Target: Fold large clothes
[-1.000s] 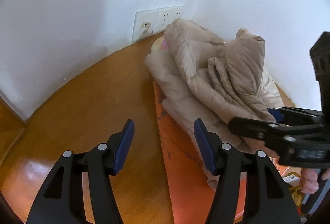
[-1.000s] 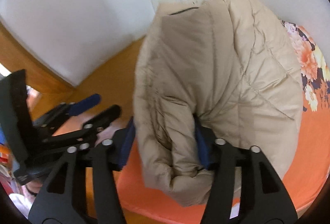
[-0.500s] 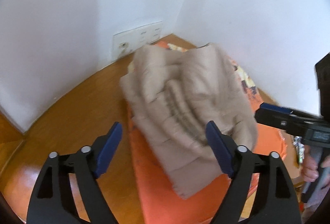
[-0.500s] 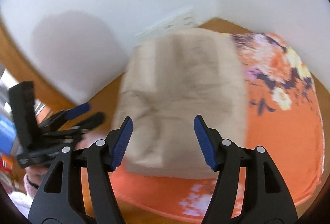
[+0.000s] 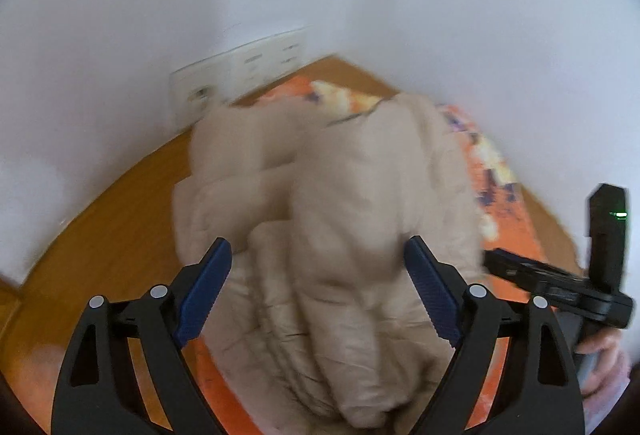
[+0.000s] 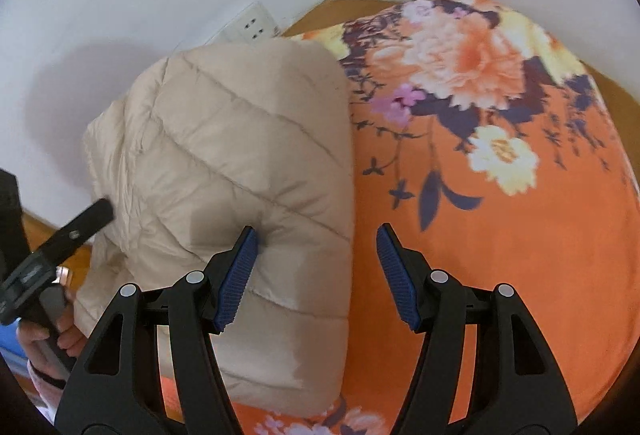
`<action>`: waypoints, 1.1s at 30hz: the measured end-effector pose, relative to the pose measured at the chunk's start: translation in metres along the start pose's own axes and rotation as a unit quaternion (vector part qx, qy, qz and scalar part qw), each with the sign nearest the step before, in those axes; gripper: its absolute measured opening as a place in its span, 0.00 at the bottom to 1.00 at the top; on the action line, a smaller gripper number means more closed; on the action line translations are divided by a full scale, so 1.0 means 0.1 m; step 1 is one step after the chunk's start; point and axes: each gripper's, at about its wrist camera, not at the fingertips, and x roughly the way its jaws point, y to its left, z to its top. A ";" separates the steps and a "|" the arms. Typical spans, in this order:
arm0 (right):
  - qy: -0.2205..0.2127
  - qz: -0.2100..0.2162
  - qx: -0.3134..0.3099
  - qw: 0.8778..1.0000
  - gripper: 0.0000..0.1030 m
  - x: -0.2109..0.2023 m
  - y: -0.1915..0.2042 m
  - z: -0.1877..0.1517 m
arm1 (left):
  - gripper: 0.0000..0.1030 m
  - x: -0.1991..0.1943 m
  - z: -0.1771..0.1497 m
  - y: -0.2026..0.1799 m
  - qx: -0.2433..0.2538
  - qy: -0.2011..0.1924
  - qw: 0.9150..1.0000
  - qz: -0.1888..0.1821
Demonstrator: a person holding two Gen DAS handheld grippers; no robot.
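Observation:
A beige quilted puffer jacket [image 6: 236,171] lies folded in a thick bundle on an orange floral cloth [image 6: 500,235]. It also shows in the left wrist view [image 5: 332,227], blurred. My right gripper [image 6: 316,275] is open and empty, hovering over the jacket's right edge, its left fingertip [image 6: 240,267] over the fabric. My left gripper [image 5: 320,295] is wide open and empty, just above the bundle's near end. The right gripper also shows at the right of the left wrist view [image 5: 560,287], and the left gripper at the left of the right wrist view [image 6: 56,247].
White walls meet in a corner behind the jacket, with a row of wall sockets [image 5: 240,75] low on the wall; they also show in the right wrist view [image 6: 250,25]. A wooden surface [image 5: 100,235] surrounds the cloth.
My right gripper has let go of the jacket and opened, then drawn back to the right. The jacket now lies flat, folded over. My left gripper has opened wider and moved over the bundle.

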 end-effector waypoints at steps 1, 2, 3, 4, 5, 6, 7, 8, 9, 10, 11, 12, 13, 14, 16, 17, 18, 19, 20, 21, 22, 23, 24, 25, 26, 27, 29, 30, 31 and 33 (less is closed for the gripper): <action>0.001 0.003 -0.006 1.000 0.60 0.01 0.04 0.00 | 0.82 0.03 -0.04 0.06 -0.009 0.001 1.000 0.011; 0.002 0.010 -0.017 1.000 0.60 0.01 0.06 0.01 | 0.83 0.03 -0.07 0.11 -0.016 0.001 1.000 0.015; 0.003 0.013 -0.023 1.000 0.60 0.03 0.09 0.02 | 0.83 0.04 -0.11 0.19 -0.028 0.003 0.999 0.021; 0.006 0.020 -0.034 0.999 0.60 0.04 0.13 0.03 | 0.83 0.02 -0.17 0.25 -0.040 0.002 0.999 0.024; 0.009 0.024 -0.039 0.999 0.60 0.05 0.16 0.03 | 0.83 0.03 -0.22 0.32 -0.051 0.004 0.998 0.029; 0.013 0.032 -0.043 0.999 0.60 0.07 0.19 0.04 | 0.83 0.02 -0.28 0.40 -0.066 0.005 0.997 0.034; 0.018 0.042 -0.046 0.998 0.60 0.10 0.22 0.04 | 0.83 0.02 -0.35 0.47 -0.079 0.006 0.996 0.038; 0.021 0.049 -0.049 0.997 0.61 0.13 0.23 0.04 | 0.83 0.02 -0.40 0.53 -0.088 0.008 0.995 0.040; 0.024 0.055 -0.052 0.997 0.65 0.15 0.25 0.04 | 0.83 0.02 -0.48 0.59 -0.102 0.013 0.994 0.044; 0.027 0.058 -0.053 0.997 0.71 0.16 0.26 0.03 | 0.83 0.02 -0.52 0.63 -0.108 0.016 0.993 0.047; 0.030 0.066 -0.053 0.996 0.72 0.16 0.26 0.03 | 0.83 0.02 -0.59 0.68 -0.115 0.021 0.992 0.053; 0.035 0.075 -0.052 0.995 0.73 0.16 0.25 0.03 | 0.83 0.01 -0.64 0.71 -0.121 0.025 0.991 0.057; 0.039 0.082 -0.052 0.994 0.76 0.16 0.23 0.03 | 0.83 0.01 -0.67 0.72 -0.125 0.027 0.990 0.059; 0.043 0.086 -0.055 0.994 0.77 0.15 0.20 0.02 | 0.83 0.01 -0.72 0.76 -0.132 0.030 0.989 0.060; 0.050 0.094 -0.060 0.993 0.82 0.16 0.14 0.03 | 0.83 0.02 -0.77 0.80 -0.145 0.032 0.987 0.058; 0.055 0.101 -0.060 0.992 0.83 0.18 0.11 0.04 | 0.83 0.06 -0.77 0.79 -0.152 0.033 0.986 0.055; 0.063 0.111 -0.056 0.990 0.84 0.21 0.08 0.04 | 0.83 0.08 -0.79 0.81 -0.164 0.034 0.985 0.049; 0.074 0.123 -0.047 0.988 0.84 0.27 0.04 0.04 | 0.83 0.10 -0.80 0.82 -0.172 0.035 0.984 0.043; 0.084 0.133 -0.038 0.987 0.84 0.31 0.01 0.04 | 0.83 0.14 -0.80 0.84 -0.181 0.036 0.982 0.038; 0.099 0.146 -0.022 0.984 0.85 0.37 -0.02 0.03 | 0.84 0.17 -0.81 0.87 -0.191 0.040 0.980 0.032; 0.115 0.158 -0.004 0.981 0.86 0.45 -0.06 0.03 | 0.84 0.23 -0.80 0.88 -0.195 0.043 0.979 0.031; 0.127 0.176 0.017 0.976 0.86 0.54 -0.10 0.03 | 0.84 0.26 -0.79 0.89 -0.198 0.046 0.979 0.031; 0.137 0.192 0.028 0.971 0.87 0.61 -0.12 0.02 | 0.84 0.27 -0.79 0.90 -0.200 0.048 0.978 0.030; 0.143 0.205 0.030 0.968 0.87 0.67 -0.11 0.01 | 0.83 0.28 -0.78 0.91 -0.203 0.052 0.977 0.024; 0.146 0.215 0.029 0.965 0.87 0.71 -0.10 0.00 | 0.79 0.29 -0.78 0.93 -0.208 0.054 0.977 0.015; 0.151 0.228 0.029 0.961 0.87 0.76 -0.09 0.00 | 0.75 0.32 -0.78 0.95 -0.217 0.055 0.975 -0.011; 0.166 0.262 0.035 0.950 0.87 0.89 -0.05 -0.01 | 0.60 0.39 -0.78 1.00 -0.248 0.063 0.964 -0.073; 0.170 0.271 0.038 0.947 0.87 0.93 -0.04 -0.01 | 0.58 0.41 -0.79 1.03 -0.261 0.064 0.959 -0.092; 0.170 0.279 0.041 0.944 0.87 0.97 -0.02 -0.01 | 0.56 0.43 -0.79 1.03 -0.267 0.062 0.956 -0.100; 0.158 0.291 0.032 0.943 0.78 0.93 0.02 -0.03 | 0.49 0.42 -0.79 1.04 -0.273 0.049 0.953 -0.126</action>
